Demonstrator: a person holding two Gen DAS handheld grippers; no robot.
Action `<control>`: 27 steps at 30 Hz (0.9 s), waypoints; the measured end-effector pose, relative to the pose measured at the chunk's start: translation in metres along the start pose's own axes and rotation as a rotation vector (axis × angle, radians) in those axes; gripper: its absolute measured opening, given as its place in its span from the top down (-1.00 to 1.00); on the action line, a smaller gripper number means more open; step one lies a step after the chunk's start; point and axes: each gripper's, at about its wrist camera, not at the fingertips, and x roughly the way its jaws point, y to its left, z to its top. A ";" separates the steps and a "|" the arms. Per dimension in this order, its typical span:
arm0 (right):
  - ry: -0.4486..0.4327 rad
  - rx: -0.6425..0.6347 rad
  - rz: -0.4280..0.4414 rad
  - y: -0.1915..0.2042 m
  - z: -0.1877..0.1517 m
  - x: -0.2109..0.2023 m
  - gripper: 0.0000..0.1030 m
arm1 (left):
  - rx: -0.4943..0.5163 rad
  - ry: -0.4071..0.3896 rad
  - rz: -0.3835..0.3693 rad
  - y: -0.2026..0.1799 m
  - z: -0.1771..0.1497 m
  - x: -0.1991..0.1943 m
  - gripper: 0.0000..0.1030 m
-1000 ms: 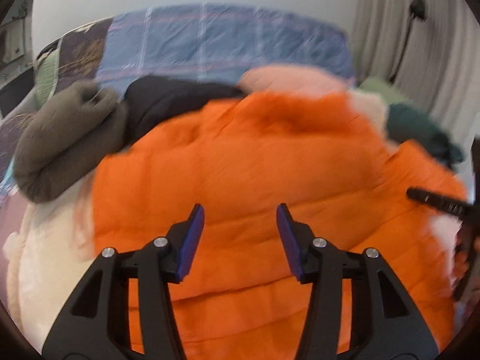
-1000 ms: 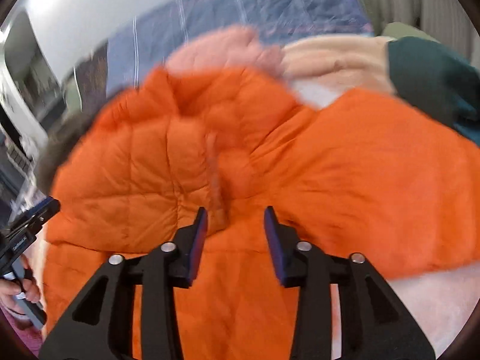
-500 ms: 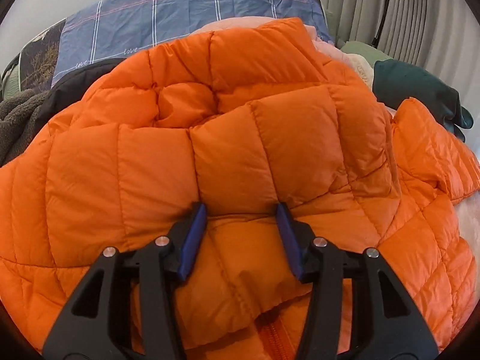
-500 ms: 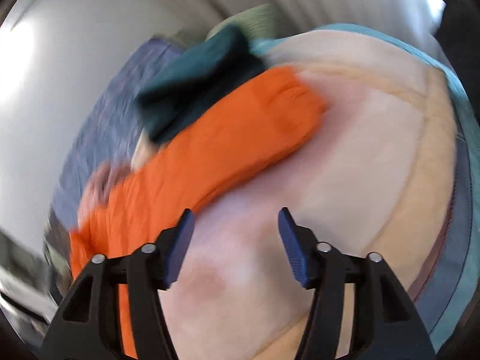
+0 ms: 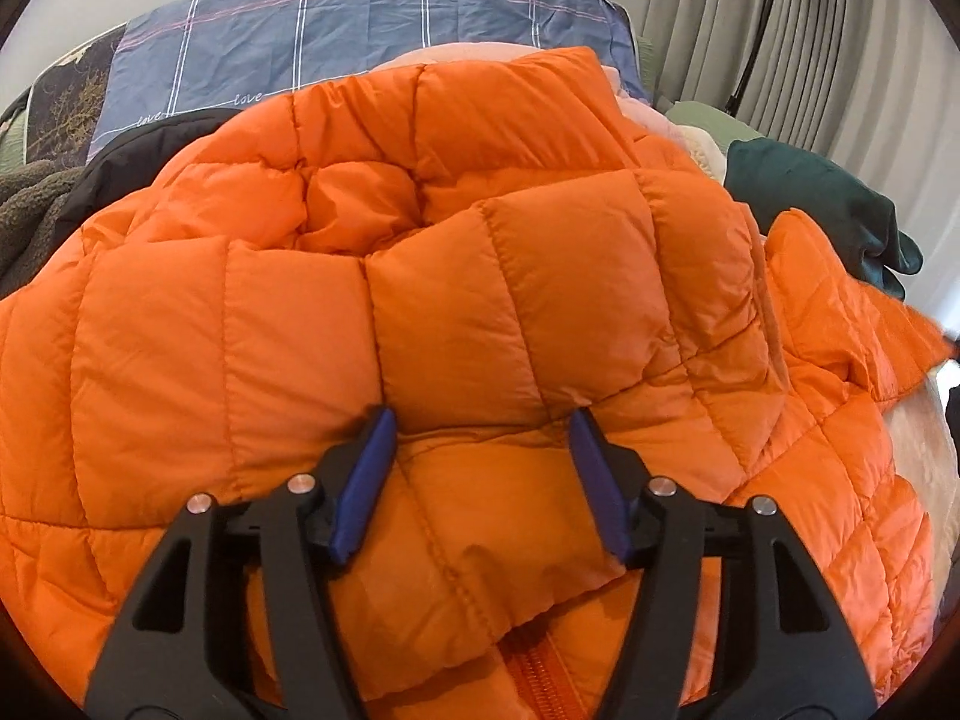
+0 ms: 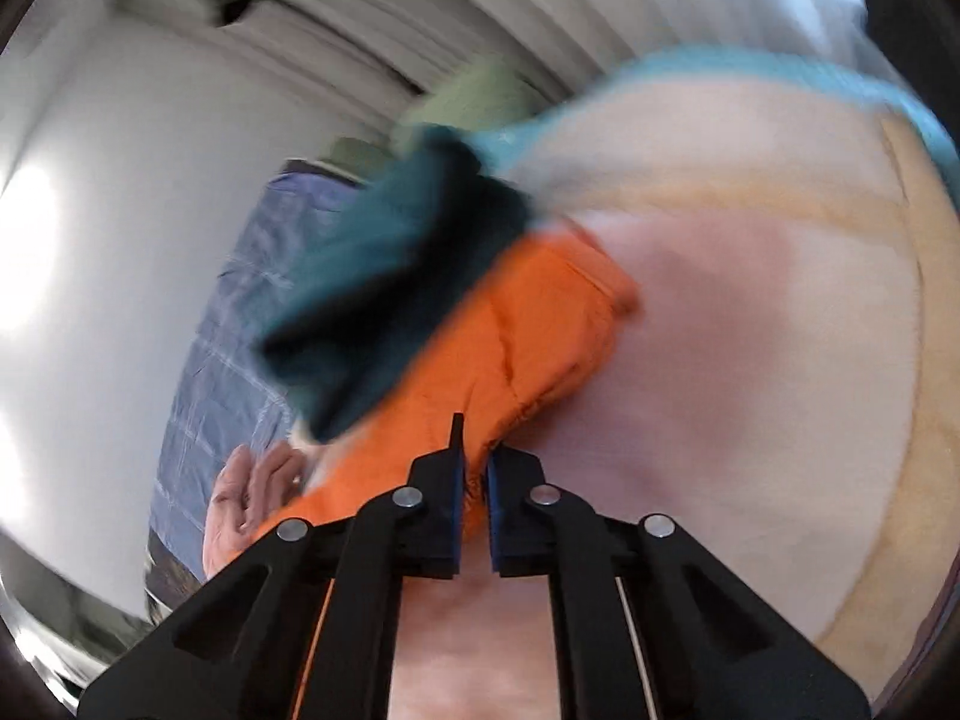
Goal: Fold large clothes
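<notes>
The right gripper [image 6: 474, 498] is clamped on the orange jacket's [image 5: 420, 300] sleeve at lower centre, the left gripper [image 5: 480, 480] spread wide over its bulk on the bed; slick fabric may slip free.

The word "love" can be read two times in white script on the blue plaid sheet [image 5: 360, 30], near its lower edge. No other text is readable.
</notes>
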 end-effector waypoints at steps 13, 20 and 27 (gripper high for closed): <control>0.391 -0.799 0.488 0.294 -0.232 0.062 0.85 | -0.305 -0.177 -0.298 0.074 0.011 -0.083 -0.49; 0.607 -1.044 0.392 0.281 -0.325 0.087 0.42 | -0.246 -0.103 -0.386 0.070 0.010 -0.089 -0.77; 0.536 -1.113 0.326 0.267 -0.325 0.066 0.12 | -0.284 0.066 -0.357 0.064 0.003 -0.035 0.80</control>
